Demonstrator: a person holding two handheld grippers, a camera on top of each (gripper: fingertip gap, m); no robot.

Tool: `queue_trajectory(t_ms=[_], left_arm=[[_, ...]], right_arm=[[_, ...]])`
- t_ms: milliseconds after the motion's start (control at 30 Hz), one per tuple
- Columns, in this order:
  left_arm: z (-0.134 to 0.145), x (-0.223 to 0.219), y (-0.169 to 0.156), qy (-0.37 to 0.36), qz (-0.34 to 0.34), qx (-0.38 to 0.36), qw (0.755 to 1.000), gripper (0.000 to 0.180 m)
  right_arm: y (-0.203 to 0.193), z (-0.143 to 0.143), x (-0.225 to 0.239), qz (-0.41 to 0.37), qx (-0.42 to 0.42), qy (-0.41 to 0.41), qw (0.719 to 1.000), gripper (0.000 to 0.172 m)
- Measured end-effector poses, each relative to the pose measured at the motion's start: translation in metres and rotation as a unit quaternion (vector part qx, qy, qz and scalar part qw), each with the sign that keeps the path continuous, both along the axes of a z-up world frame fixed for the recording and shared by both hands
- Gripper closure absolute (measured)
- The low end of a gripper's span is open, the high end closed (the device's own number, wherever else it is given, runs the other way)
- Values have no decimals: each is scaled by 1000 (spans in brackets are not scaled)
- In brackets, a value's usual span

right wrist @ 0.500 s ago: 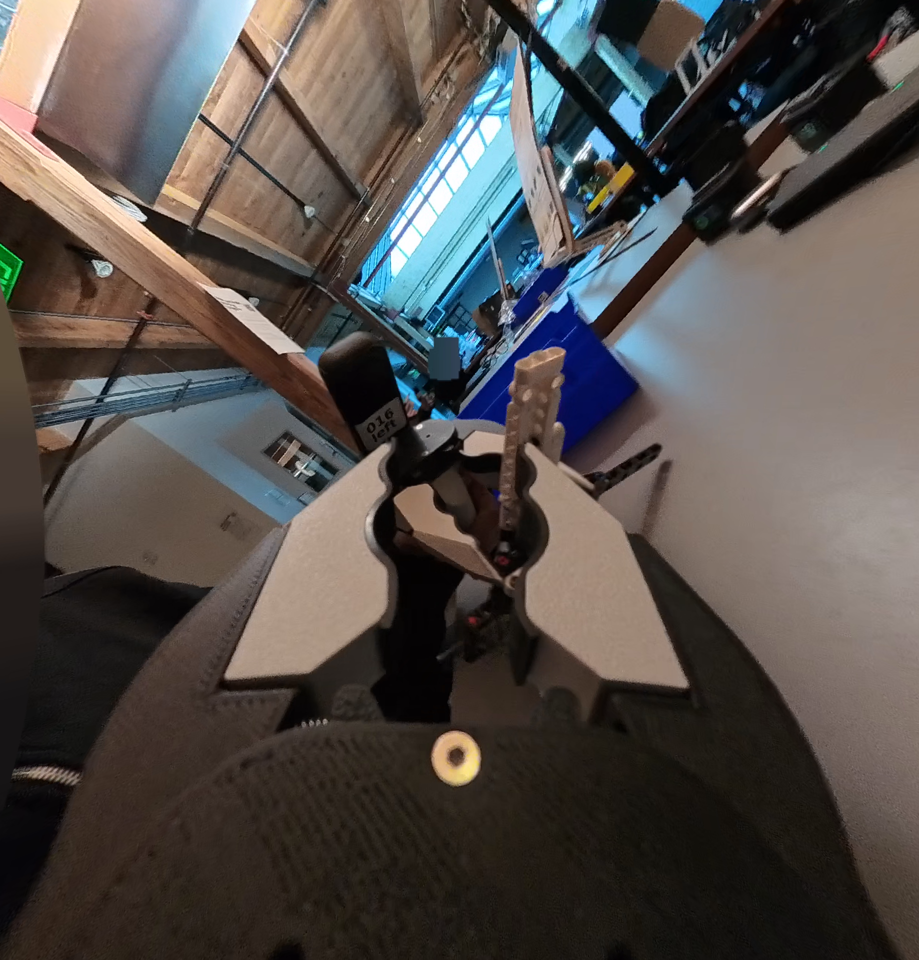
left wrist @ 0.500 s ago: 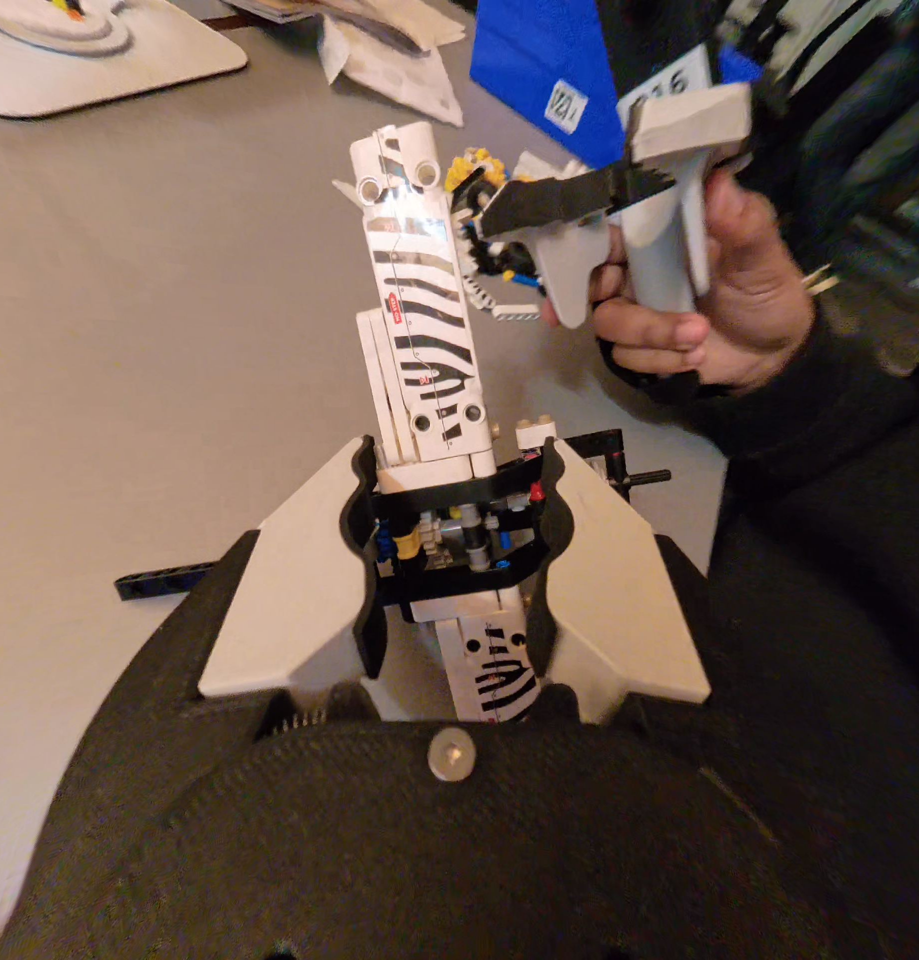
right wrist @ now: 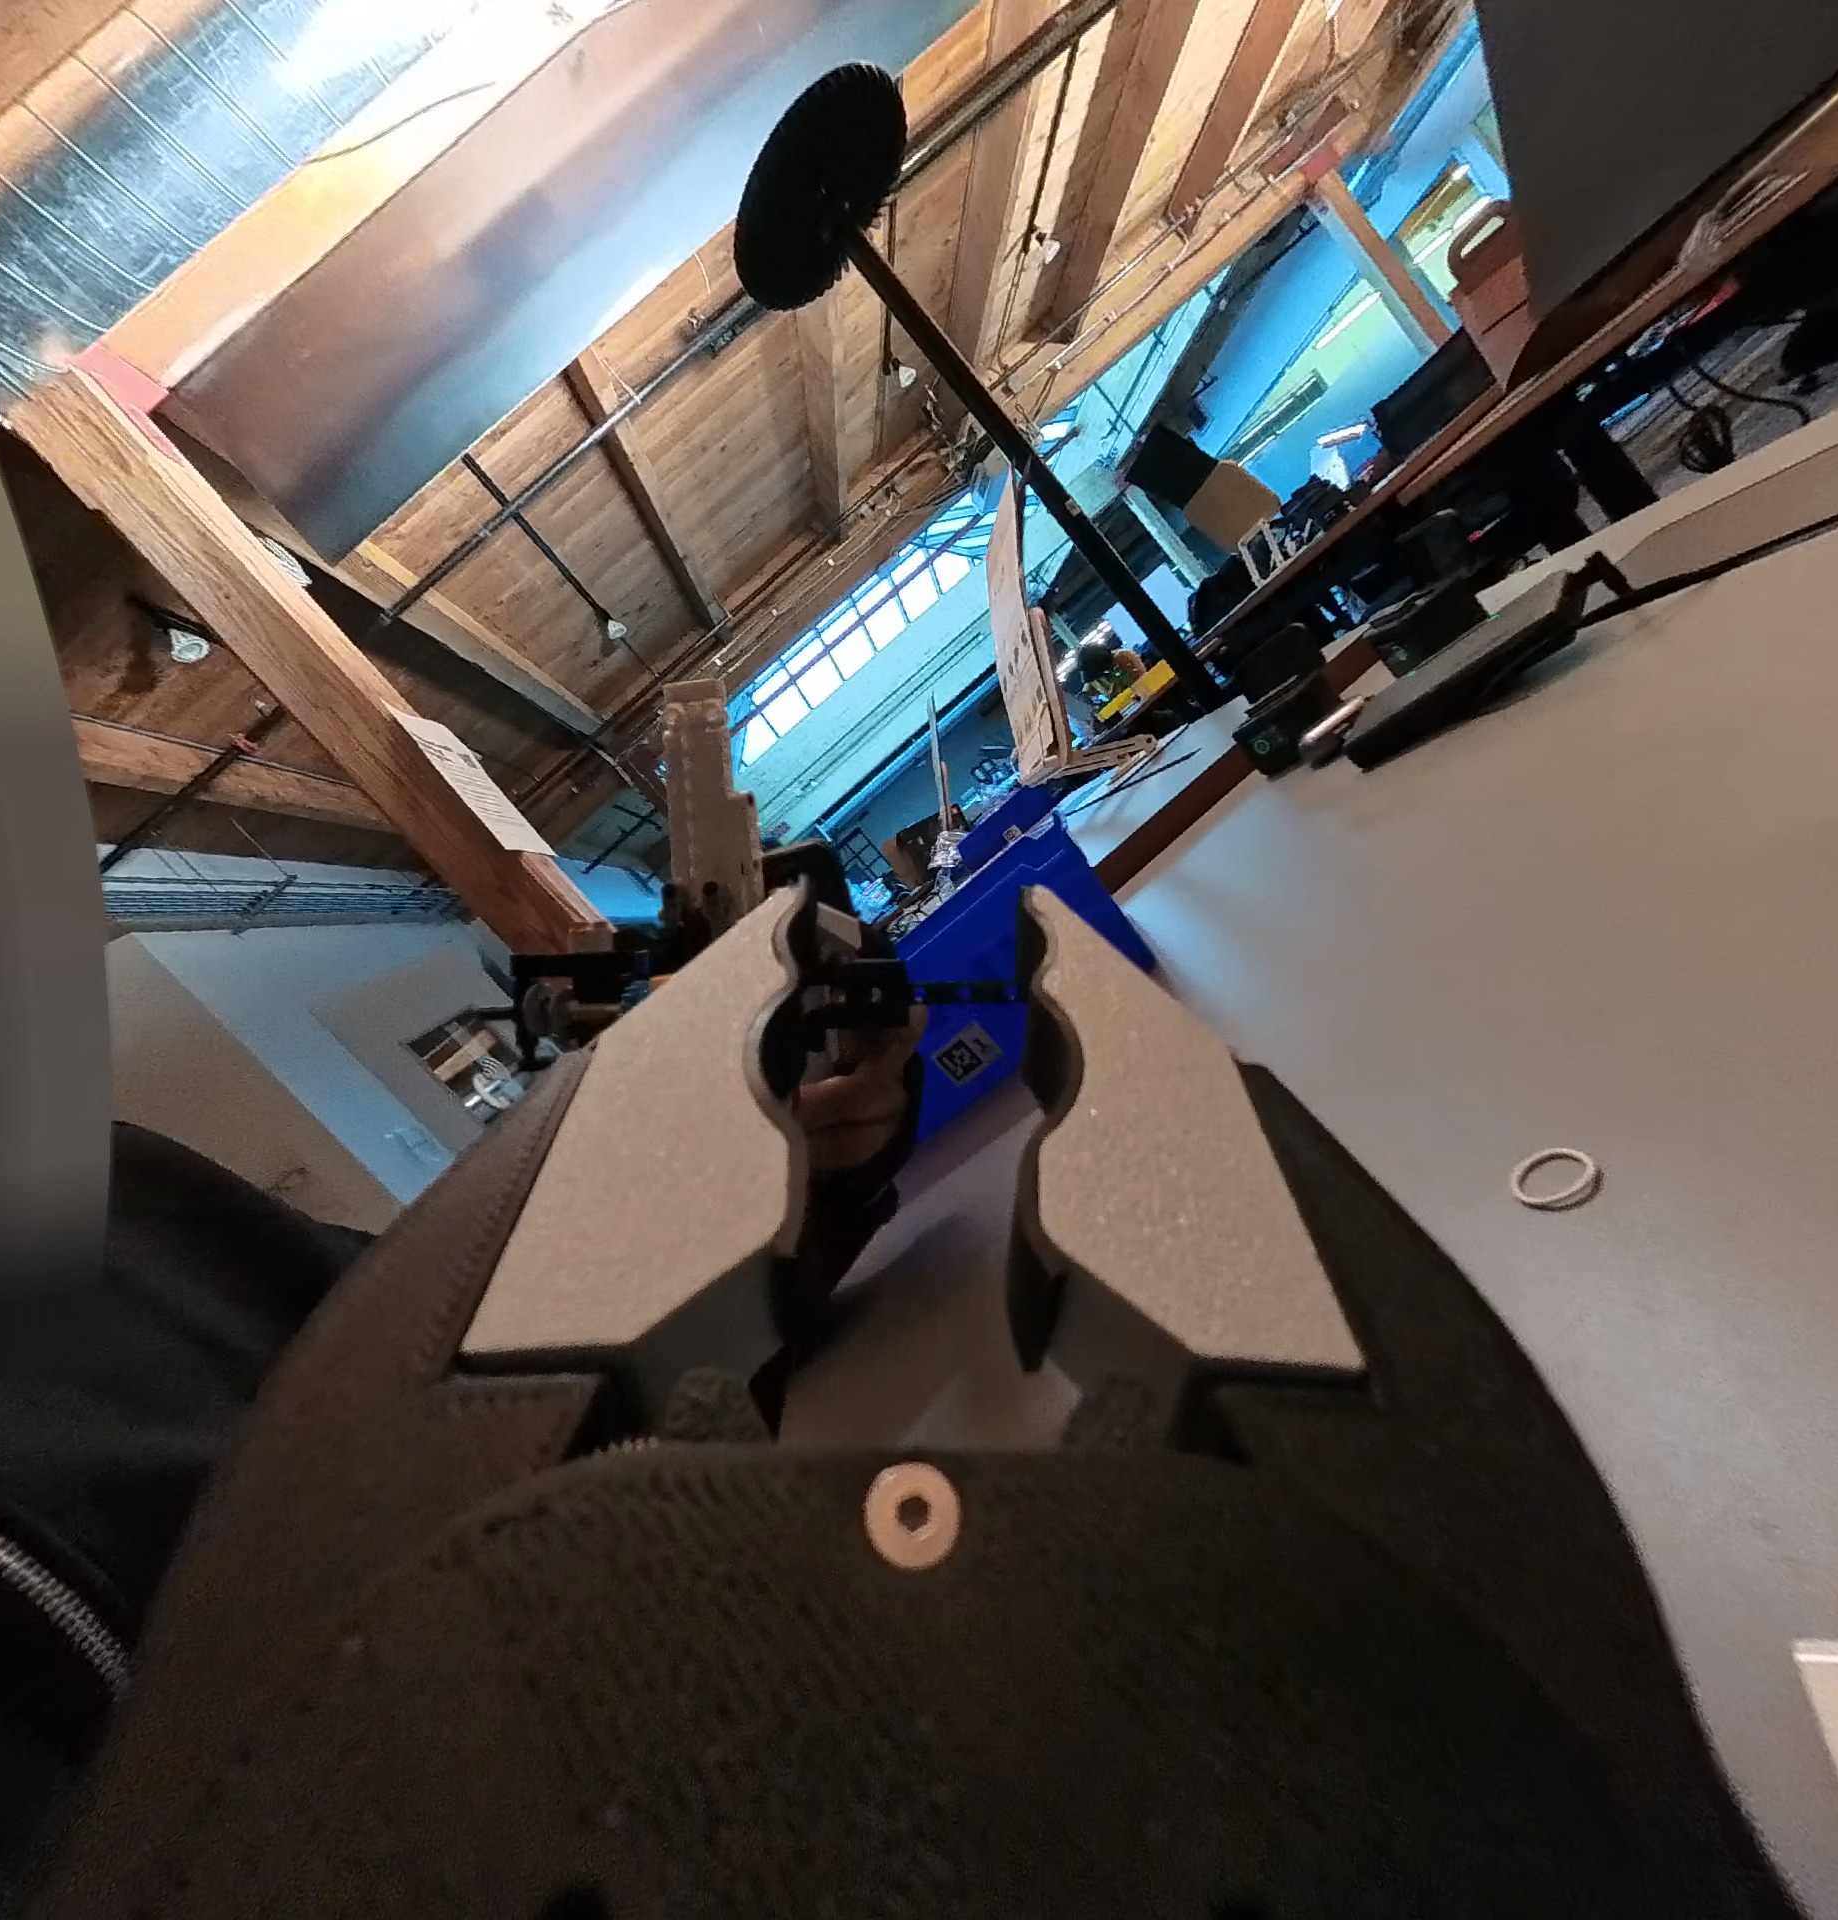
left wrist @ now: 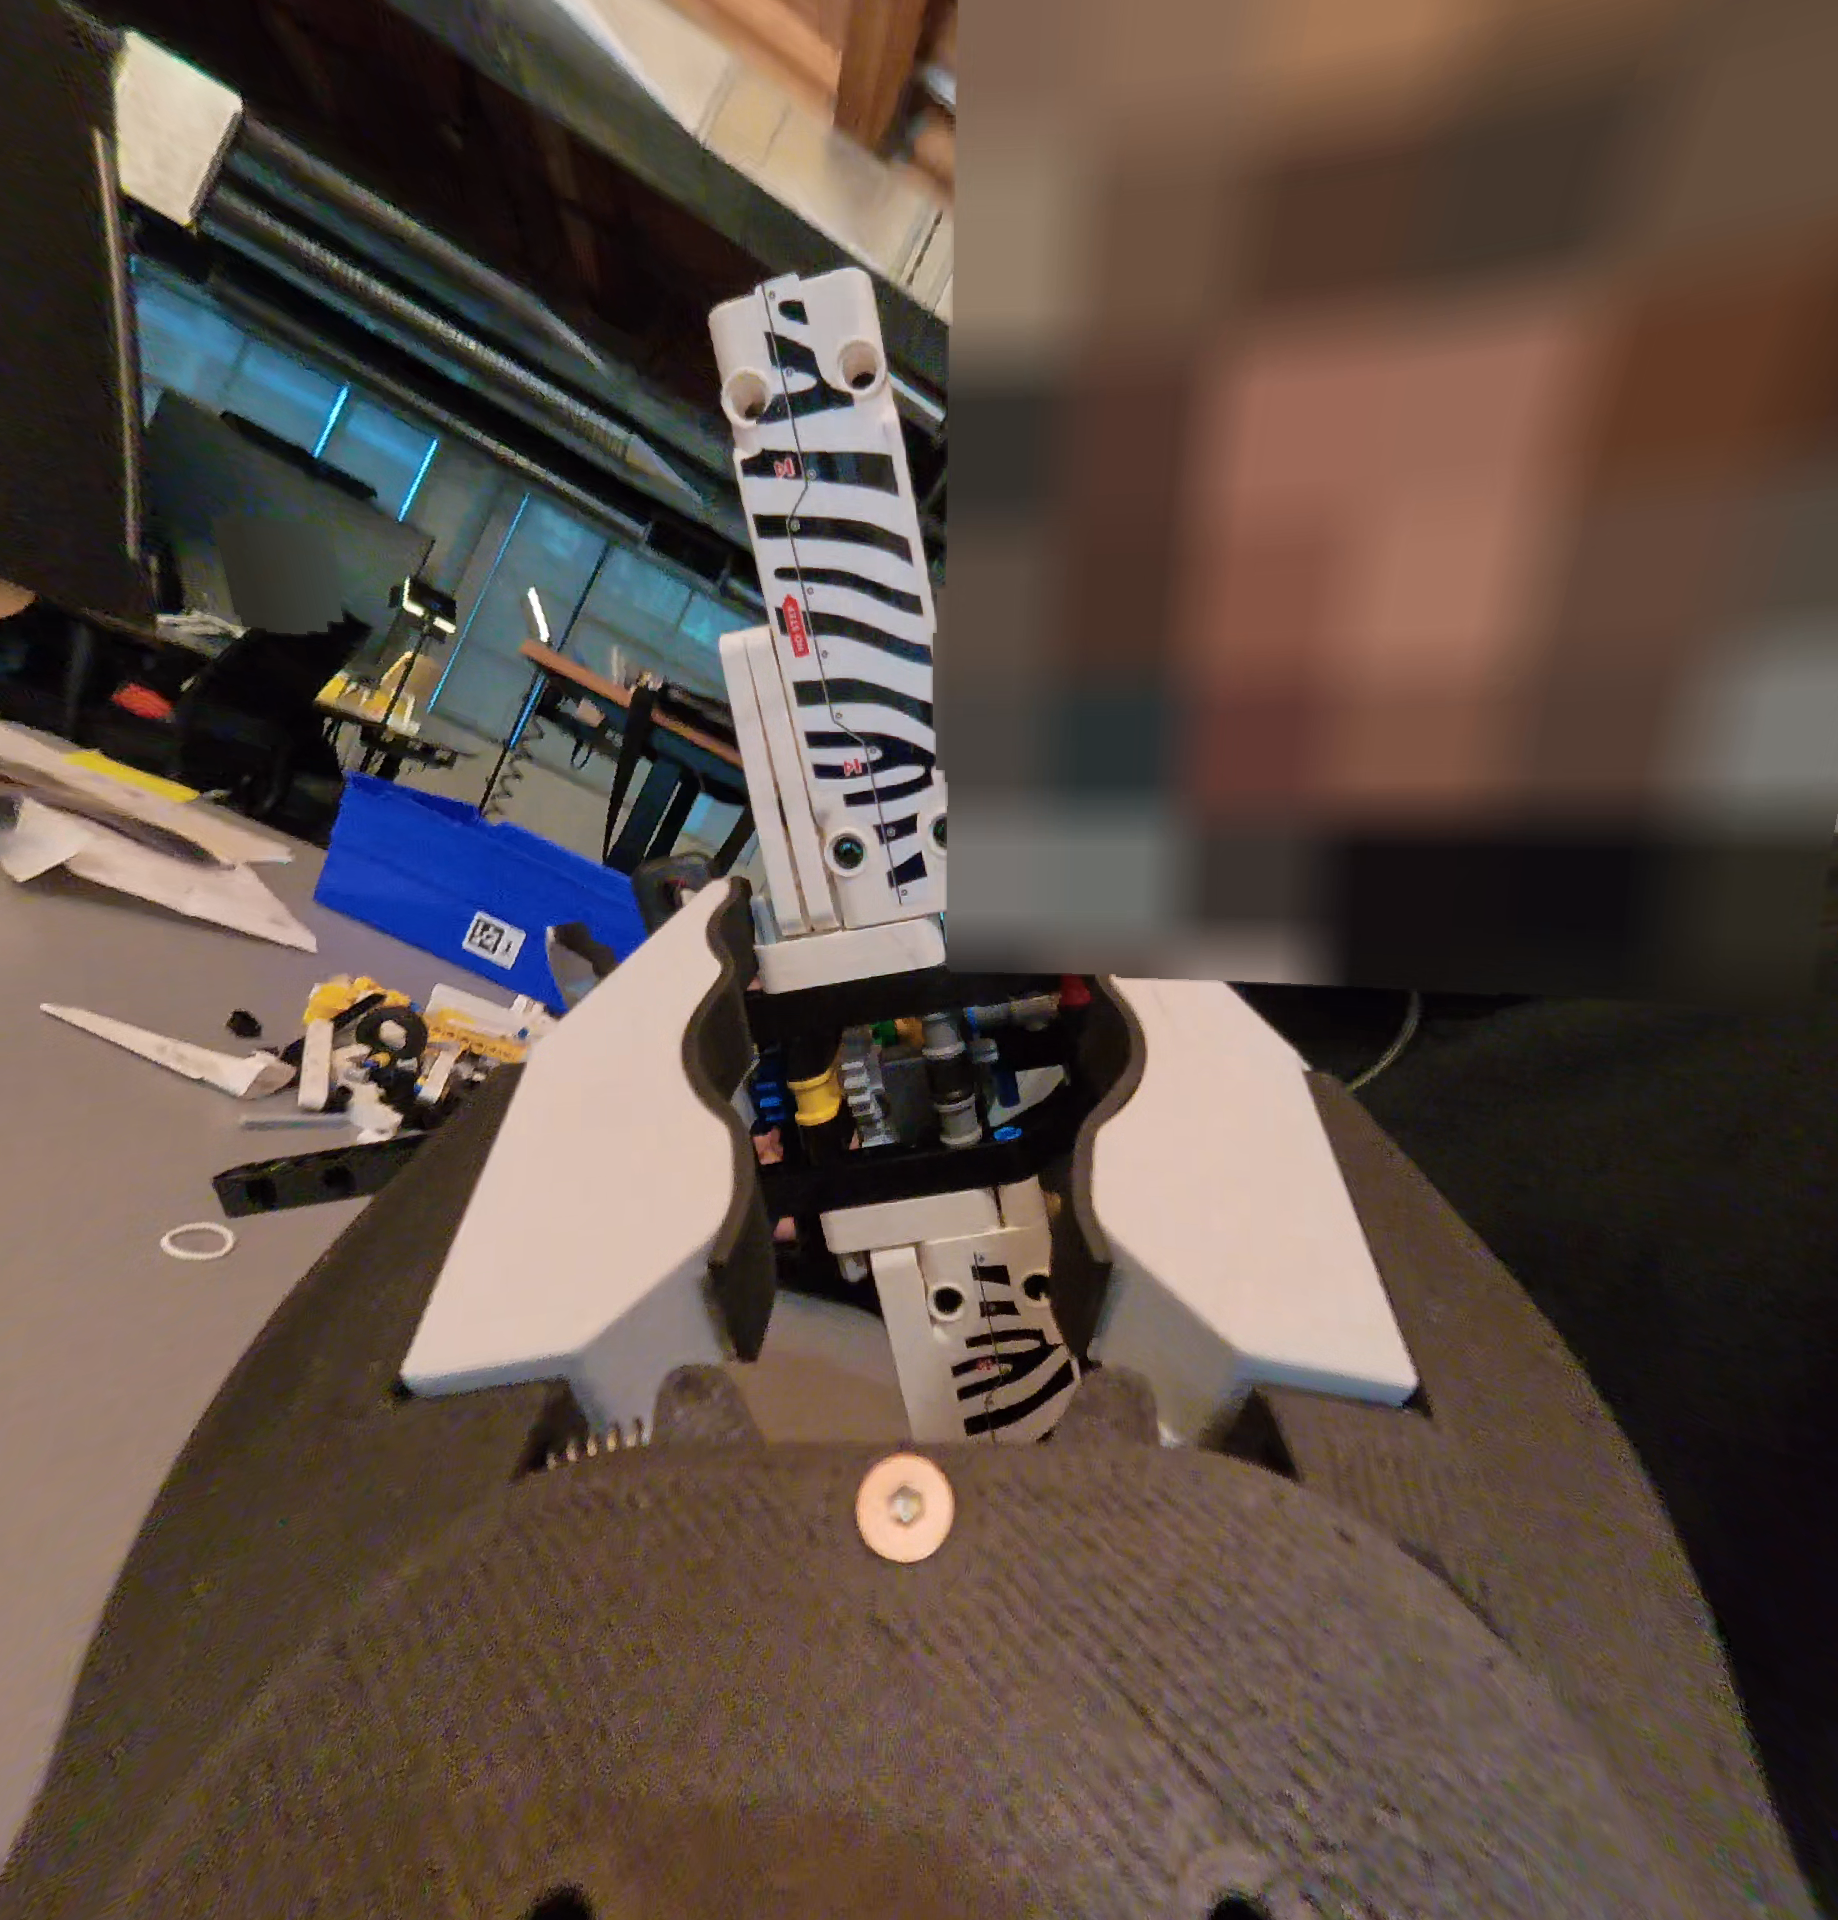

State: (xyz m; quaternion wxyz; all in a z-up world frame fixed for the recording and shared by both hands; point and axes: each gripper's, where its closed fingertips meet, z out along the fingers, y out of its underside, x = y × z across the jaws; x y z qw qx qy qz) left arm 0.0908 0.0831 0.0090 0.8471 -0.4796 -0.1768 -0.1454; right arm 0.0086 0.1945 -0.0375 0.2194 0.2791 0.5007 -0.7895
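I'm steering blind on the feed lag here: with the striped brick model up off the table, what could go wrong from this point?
1. The left gripper clamps only the black frame at the middle of the striped brick model; the tall part above could lever it loose.
2. The right gripper is open and holds nothing, so the model has no second support.
3. Loose bricks and a small ring lie on the table below.

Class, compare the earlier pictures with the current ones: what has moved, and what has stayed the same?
The left claw has tilted up, lifting the zebra-striped brick model off the table; ceiling now shows behind it. The right claw has drawn away from the model and stands open, nothing between its fingers. Unchanged: the left claw stays clamped on the model's black frame; blue bin in place.
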Motion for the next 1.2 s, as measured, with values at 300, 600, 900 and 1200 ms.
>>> queue_trajectory(t_ms=[300,600,900,1200], left_arm=[[-7,-9,4,-8,8,1,1000,120],[-54,-58,10,-60,171,-186,966,120],[-122,-87,27,-72,253,-494,829,119],[-102,-76,44,-90,220,-427,872,122]], right_arm=[[-1,-3,-1,6,-8,-20,1000,136],[-7,-7,1,2,17,-5,1000,136],[-6,-12,0,-20,46,12,999,136],[-4,-14,4,-31,63,27,997,131]])
